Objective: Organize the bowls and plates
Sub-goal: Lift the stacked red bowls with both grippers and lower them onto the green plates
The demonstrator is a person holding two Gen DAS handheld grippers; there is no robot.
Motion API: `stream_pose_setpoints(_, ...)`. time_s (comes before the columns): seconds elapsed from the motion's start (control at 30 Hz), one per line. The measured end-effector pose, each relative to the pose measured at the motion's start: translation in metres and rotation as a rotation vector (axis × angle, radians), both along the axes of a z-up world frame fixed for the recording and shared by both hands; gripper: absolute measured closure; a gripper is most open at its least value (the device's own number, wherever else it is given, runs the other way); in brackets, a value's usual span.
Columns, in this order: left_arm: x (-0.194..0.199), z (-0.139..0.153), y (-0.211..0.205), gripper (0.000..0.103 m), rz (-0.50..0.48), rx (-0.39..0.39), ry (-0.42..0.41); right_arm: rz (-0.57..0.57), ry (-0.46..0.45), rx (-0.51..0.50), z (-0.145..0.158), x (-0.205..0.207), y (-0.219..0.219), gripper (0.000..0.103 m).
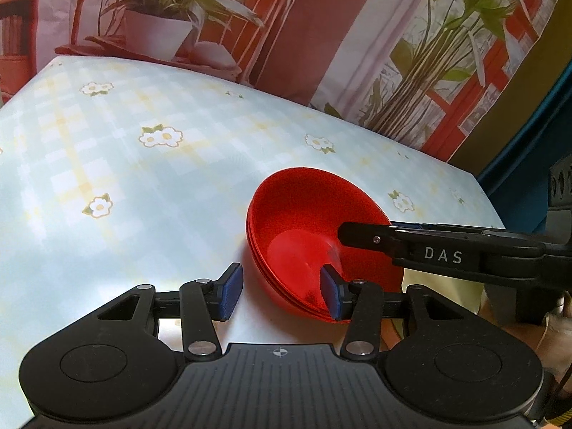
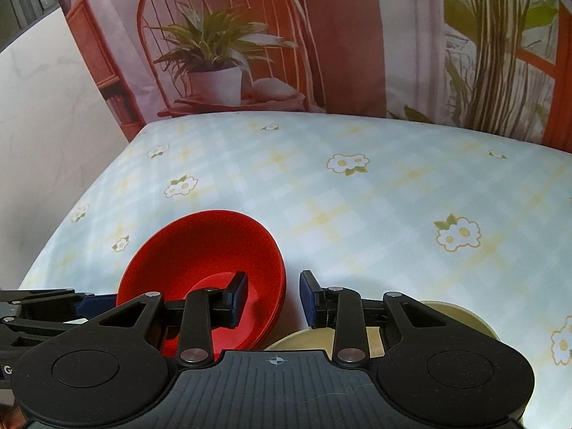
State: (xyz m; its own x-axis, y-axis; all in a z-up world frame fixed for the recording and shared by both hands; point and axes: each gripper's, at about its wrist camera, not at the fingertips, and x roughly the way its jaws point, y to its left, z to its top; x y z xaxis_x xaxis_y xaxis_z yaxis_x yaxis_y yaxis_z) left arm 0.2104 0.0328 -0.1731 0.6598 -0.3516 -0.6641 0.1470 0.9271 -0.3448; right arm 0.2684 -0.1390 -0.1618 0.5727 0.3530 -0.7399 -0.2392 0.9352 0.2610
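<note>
A table (image 2: 357,186) covered in a pale checked, flower-printed cloth is carrying the work, with a printed backdrop (image 2: 343,35) of plants and a chair hanging behind it. Near the front edge, a nested stack of red bowls (image 1: 304,225) is sitting upright, at least three rims showing. Just beside it on the right, a cream plate (image 2: 461,316) is lying flat, mostly hidden beneath the right tool (image 2: 273,298). That tool is hovering released, its jaws straddling the stack's right rim: one finger is reaching over the bowl's interior, the other is standing outside. The left tool (image 1: 282,291) is likewise released, straddling the stack's near-left rim, one blue pad inside and one outside. Both tools are therefore flanking the stack from opposite sides; neither is gripping anything. The right tool is appearing nearer to the plate, so the plate would likely fall to it.
</note>
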Motion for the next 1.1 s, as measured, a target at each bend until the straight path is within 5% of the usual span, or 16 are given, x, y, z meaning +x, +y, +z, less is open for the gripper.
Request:
stream_pose_setpoints(0.27, -0.001, -0.001, 0.0, 0.061, -0.006, -0.019, -0.005, 0.008, 0.004, 0.006, 0.0, -0.001, 0.003, 0.074)
stream_pose_setpoints(0.53, -0.002, 0.001, 0.002, 0.065, 0.005, -0.021, -0.007, 0.005, 0.004, 0.012, 0.0, -0.001, 0.004, 0.085)
stream_pose_setpoints(1.1, -0.011, 0.035, 0.002, 0.065, 0.002, 0.012, -0.086, -0.004, -0.054, 0.043, 0.021, -0.008, -0.002, 0.086)
